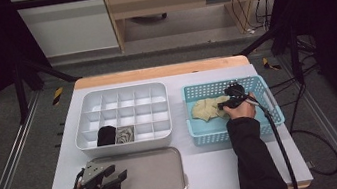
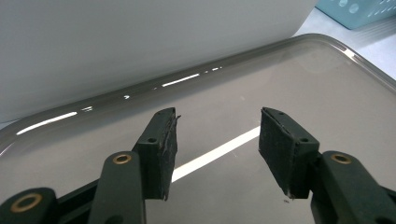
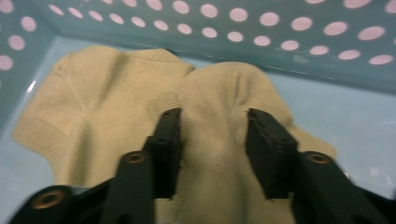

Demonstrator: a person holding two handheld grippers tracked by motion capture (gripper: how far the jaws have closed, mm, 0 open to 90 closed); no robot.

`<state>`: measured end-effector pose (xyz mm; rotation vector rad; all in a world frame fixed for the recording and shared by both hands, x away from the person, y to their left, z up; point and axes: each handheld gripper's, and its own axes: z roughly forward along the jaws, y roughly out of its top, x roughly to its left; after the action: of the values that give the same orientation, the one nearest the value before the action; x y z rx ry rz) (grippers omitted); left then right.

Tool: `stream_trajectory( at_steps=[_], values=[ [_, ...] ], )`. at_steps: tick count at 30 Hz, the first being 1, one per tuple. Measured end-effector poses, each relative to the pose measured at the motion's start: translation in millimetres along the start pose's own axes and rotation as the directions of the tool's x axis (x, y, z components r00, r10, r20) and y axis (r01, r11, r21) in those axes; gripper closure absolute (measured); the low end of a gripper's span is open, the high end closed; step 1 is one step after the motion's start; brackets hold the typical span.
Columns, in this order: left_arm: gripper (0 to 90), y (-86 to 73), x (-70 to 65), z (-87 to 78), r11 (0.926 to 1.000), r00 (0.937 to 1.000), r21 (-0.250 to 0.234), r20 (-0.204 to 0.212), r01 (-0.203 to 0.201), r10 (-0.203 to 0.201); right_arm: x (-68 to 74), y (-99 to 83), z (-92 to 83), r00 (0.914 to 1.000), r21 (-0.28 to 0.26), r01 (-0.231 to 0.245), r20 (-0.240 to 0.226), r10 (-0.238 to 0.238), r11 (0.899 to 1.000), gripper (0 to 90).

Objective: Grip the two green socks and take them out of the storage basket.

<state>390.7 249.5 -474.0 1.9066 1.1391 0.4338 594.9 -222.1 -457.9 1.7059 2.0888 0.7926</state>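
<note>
**Socks in the blue basket, right gripper poised over them**

Socks (image 1: 206, 108), beige and crumpled, lie in the blue basket (image 1: 270, 109) toward the counter's right edge. The right gripper (image 1: 230, 96) hovers over them, jaws apart and straddling the fabric, seemingly ready to pinch. Its own view shows the knit texture. The left gripper (image 1: 113, 177) waits, jaws apart and empty, above the grey tray (image 1: 158, 177) at the near edge. From above, the white divided organizer (image 1: 121, 94) shows a black bundle (image 1: 106, 135) and a grey one (image 1: 124, 134).

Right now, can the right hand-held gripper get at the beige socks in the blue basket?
Probably yes. The right hand-held gripper is already inside the blue basket, open, jaws on either side of a fold of the beige socks, with nothing lying over them.
</note>
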Motion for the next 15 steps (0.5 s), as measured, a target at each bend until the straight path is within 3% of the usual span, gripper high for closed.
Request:
stream_trajectory(
  at_steps=[6, 15],
  values=[
    [45.9, -0.1, 0.4, -0.1, 1.0, 1.0, -0.001, -0.002, 0.001, -0.001, 1.0, 0.0, -2.9, 0.9998, -0.022, 0.017, -0.004, -0.017, 1.0, 86.5],
    [46.2, -0.1, 1.0, -0.4, 1.0, 1.0, -0.001, -0.006, 0.003, -0.003, -0.1, 3.9, -18.9, 0.9998, -0.107, 0.017, -0.012, -0.018, 0.994, 88.2]
  ],
)
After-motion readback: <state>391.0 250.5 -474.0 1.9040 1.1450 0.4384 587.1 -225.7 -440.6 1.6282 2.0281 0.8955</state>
